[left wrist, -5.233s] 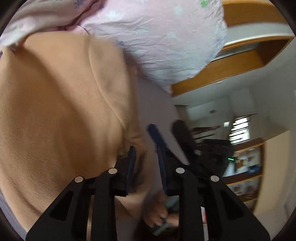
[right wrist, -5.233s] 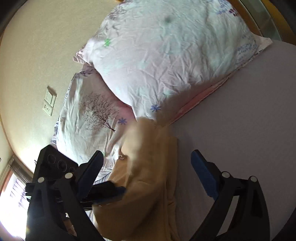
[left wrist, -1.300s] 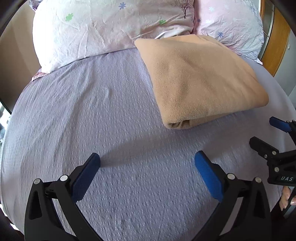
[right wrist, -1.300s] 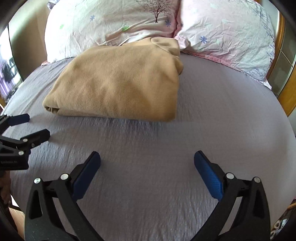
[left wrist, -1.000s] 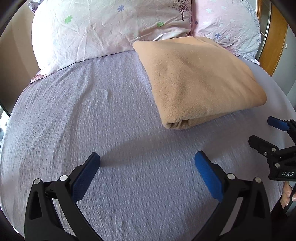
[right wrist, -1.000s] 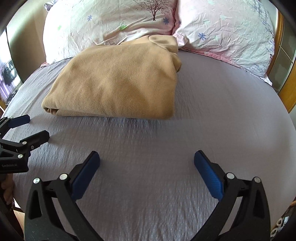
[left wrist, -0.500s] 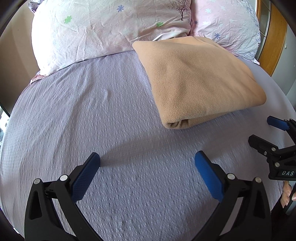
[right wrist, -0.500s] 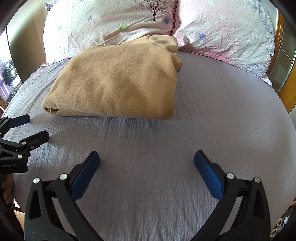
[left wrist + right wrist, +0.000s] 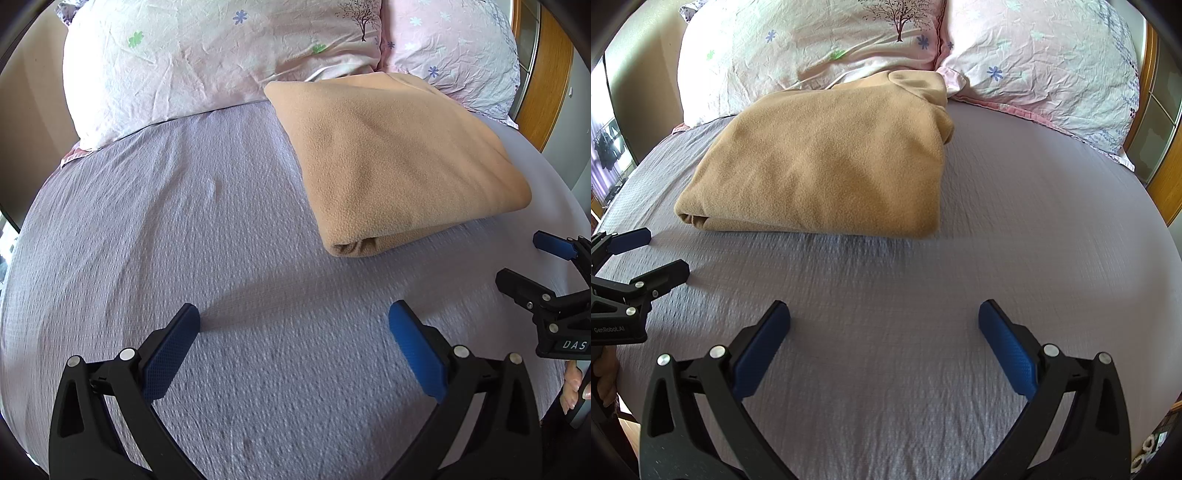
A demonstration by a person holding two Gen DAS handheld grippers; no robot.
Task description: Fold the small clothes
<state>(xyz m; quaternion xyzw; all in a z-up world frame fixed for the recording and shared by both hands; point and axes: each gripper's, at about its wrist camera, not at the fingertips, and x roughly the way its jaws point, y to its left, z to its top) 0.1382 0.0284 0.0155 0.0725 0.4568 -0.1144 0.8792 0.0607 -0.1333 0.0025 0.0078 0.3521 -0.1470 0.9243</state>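
Note:
A tan fleece garment [image 9: 391, 162] lies folded in a thick rectangle on the lilac bed sheet [image 9: 207, 229], its far end against the pillows. It also shows in the right wrist view [image 9: 827, 162]. My left gripper [image 9: 293, 321] is open and empty, above the sheet, near and left of the garment. My right gripper [image 9: 884, 321] is open and empty, above the sheet in front of the garment. Each gripper shows at the edge of the other's view, the right one [image 9: 532, 258] and the left one [image 9: 653, 254], both apart from the garment.
Two pale floral pillows [image 9: 207, 62] [image 9: 1041, 62] lie along the head of the bed. A wooden frame [image 9: 546, 74] stands at the right. The sheet's [image 9: 1034, 236] edges curve away on both sides.
Since 5.2 s ago both grippers let go of the garment and drew back; it now lies folded. Over the last second nothing has visibly moved.

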